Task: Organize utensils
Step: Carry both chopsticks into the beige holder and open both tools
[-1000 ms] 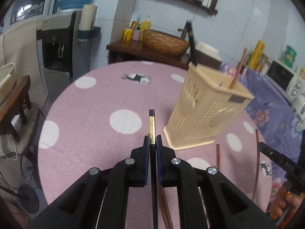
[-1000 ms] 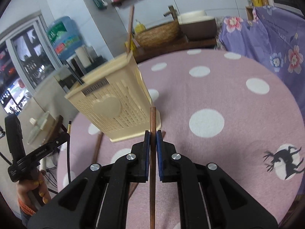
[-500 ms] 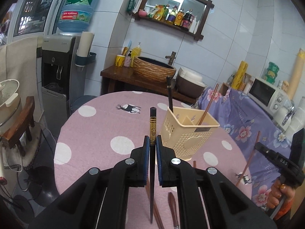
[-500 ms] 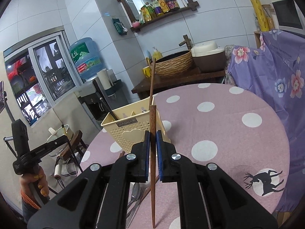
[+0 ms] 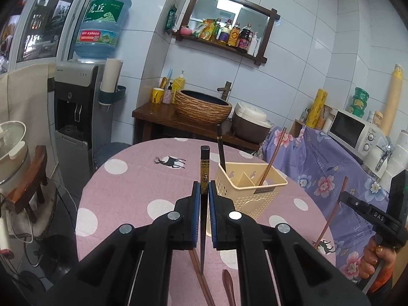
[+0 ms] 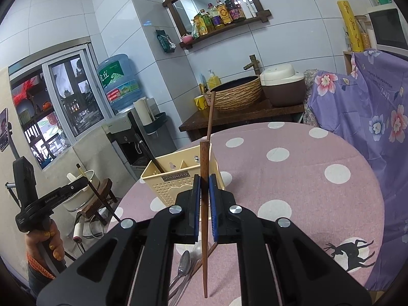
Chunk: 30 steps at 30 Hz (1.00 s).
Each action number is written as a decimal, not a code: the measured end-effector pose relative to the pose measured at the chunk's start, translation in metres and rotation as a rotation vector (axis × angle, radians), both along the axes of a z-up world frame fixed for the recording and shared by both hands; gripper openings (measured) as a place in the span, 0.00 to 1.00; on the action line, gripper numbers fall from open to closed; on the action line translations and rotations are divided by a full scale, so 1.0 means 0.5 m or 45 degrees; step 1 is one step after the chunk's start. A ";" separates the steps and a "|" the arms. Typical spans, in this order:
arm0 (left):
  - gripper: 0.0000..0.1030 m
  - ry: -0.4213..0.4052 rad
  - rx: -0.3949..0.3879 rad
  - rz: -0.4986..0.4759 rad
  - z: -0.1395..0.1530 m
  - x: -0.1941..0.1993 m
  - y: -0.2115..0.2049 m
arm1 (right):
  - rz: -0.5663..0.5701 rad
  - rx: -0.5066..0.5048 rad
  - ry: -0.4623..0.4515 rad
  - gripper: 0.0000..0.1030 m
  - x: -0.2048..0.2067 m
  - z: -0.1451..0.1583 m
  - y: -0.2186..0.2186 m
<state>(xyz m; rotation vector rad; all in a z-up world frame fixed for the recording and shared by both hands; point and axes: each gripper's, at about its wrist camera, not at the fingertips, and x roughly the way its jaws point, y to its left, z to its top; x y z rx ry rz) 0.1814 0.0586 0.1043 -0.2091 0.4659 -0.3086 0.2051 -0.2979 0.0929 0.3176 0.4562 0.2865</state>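
My left gripper (image 5: 204, 193) is shut on a black chopstick (image 5: 204, 163) with a gold band, held upright above the pink dotted table (image 5: 142, 186). My right gripper (image 6: 204, 191) is shut on a brown wooden chopstick (image 6: 204, 160), also upright. Just beyond both stands the cream utensil basket (image 5: 251, 193) (image 6: 173, 178), holding one black chopstick (image 5: 220, 148) and one brown chopstick (image 5: 272, 155). The right gripper (image 5: 343, 196) shows at the right edge of the left wrist view. Brown chopsticks (image 5: 201, 280), a brown spoon (image 5: 229, 288) and a metal spoon (image 6: 184, 262) lie on the table under the grippers.
Behind the table a dark wooden stand (image 5: 163, 117) carries a woven basin (image 5: 202, 107) and a rice cooker (image 5: 251, 122). A water dispenser (image 5: 76, 107) stands at the left, near a stool with a pot (image 5: 10, 150). A purple floral cloth (image 5: 329, 158) with a microwave (image 5: 354, 130) lies at the right.
Both grippers have risen away from the table with their chopsticks and tilted up. The basket now sits lower and farther off, and more of the wall shows.
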 end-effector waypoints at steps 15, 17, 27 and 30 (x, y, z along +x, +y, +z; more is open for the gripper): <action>0.08 -0.205 -0.112 -0.125 0.223 0.075 -0.042 | -0.051 0.031 -0.302 0.07 0.122 0.269 0.039; 0.08 -0.236 -0.135 -0.107 0.248 0.101 -0.053 | -0.101 0.003 -0.349 0.07 0.146 0.302 0.054; 0.08 -0.176 -0.076 -0.014 0.142 0.182 -0.110 | -0.192 -0.098 -0.260 0.07 0.239 0.186 0.112; 0.08 -0.123 -0.073 -0.008 0.086 0.182 -0.114 | -0.194 -0.106 -0.202 0.07 0.246 0.132 0.116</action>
